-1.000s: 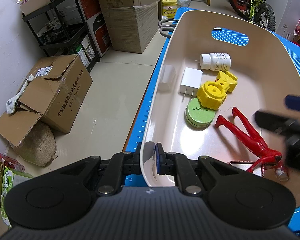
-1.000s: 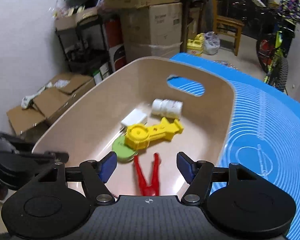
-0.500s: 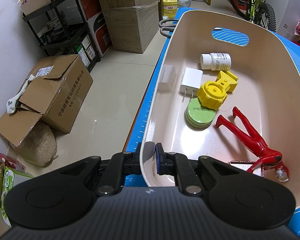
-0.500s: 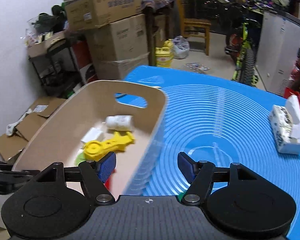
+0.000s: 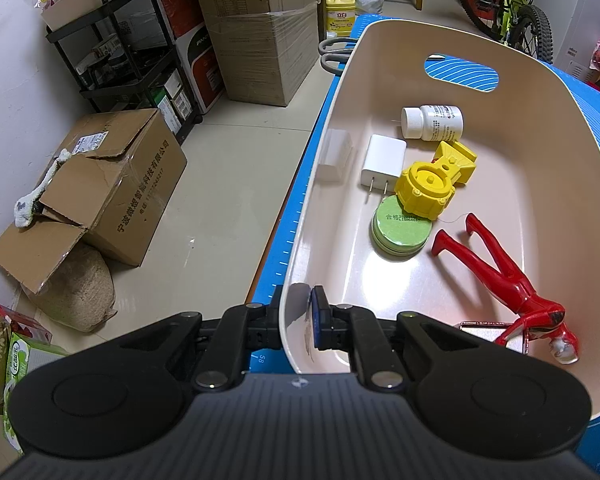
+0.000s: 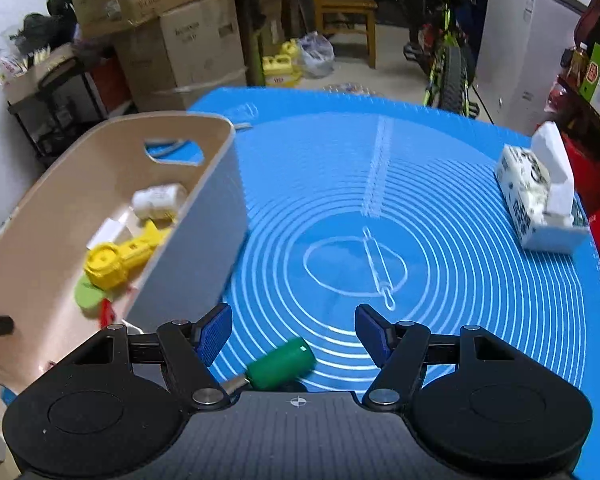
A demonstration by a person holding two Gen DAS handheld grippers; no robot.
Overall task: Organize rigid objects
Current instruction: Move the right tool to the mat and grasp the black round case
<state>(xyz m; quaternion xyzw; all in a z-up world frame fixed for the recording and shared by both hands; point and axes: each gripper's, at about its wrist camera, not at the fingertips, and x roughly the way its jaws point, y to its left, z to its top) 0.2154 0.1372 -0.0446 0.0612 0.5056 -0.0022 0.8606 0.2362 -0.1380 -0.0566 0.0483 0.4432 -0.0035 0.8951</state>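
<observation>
A cream bin [image 5: 540,168] sits on the blue mat's left side. My left gripper [image 5: 296,316] is shut on the bin's near rim. Inside lie a white bottle [image 5: 432,122], a white charger [image 5: 382,162], a yellow toy [image 5: 432,184], a green disc [image 5: 400,230] and a red figure [image 5: 500,276]. The bin also shows in the right wrist view [image 6: 80,216]. My right gripper [image 6: 294,334] is open and empty over the mat [image 6: 420,240], right of the bin. A green cylinder with a metal tip [image 6: 282,364] lies on the mat just below its jaws.
A tissue pack [image 6: 540,200] lies at the mat's right edge. Grey handles [image 5: 334,54] lie beyond the bin's far left corner. Cardboard boxes [image 5: 100,184], a black shelf and a sack stand on the floor left of the table. A bicycle stands behind.
My right gripper has swung out of the bin to the right, over the open mat, bringing the green cylinder into view. My left gripper has stayed clamped on the bin rim.
</observation>
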